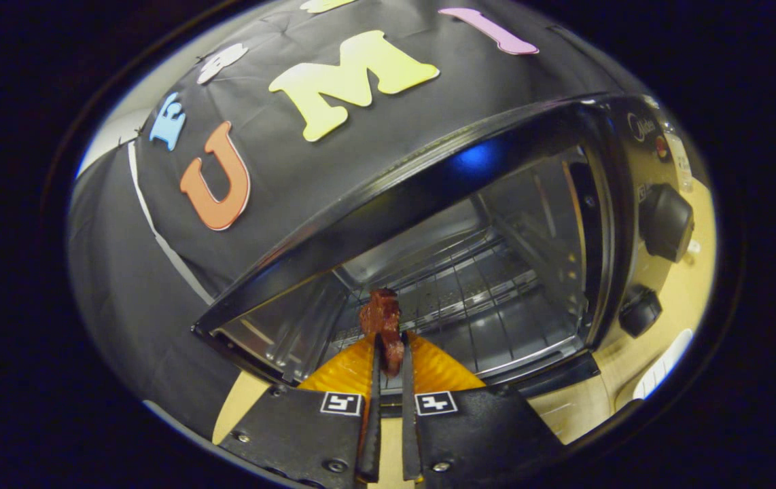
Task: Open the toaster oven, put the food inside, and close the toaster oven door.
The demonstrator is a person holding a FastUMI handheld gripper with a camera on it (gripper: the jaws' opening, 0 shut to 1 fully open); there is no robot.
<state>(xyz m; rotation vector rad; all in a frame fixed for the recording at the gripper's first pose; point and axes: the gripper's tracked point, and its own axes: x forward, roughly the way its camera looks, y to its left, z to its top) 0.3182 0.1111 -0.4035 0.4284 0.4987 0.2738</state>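
Food (382, 326), a dark red-brown piece, is pinched between the narrow jaws of the gripper (388, 353), just at the mouth of the toaster oven (565, 224). Its door seems to hang open below. An orange plate (429, 370) lies beneath on the counter (680, 299).

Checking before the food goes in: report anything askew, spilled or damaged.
Nothing stands out. The gripper is shut on the reddish-brown food piece, the toaster oven is open, and its wire rack sits level and bare.

Gripper (388, 353) jaws nearly closed, clamping
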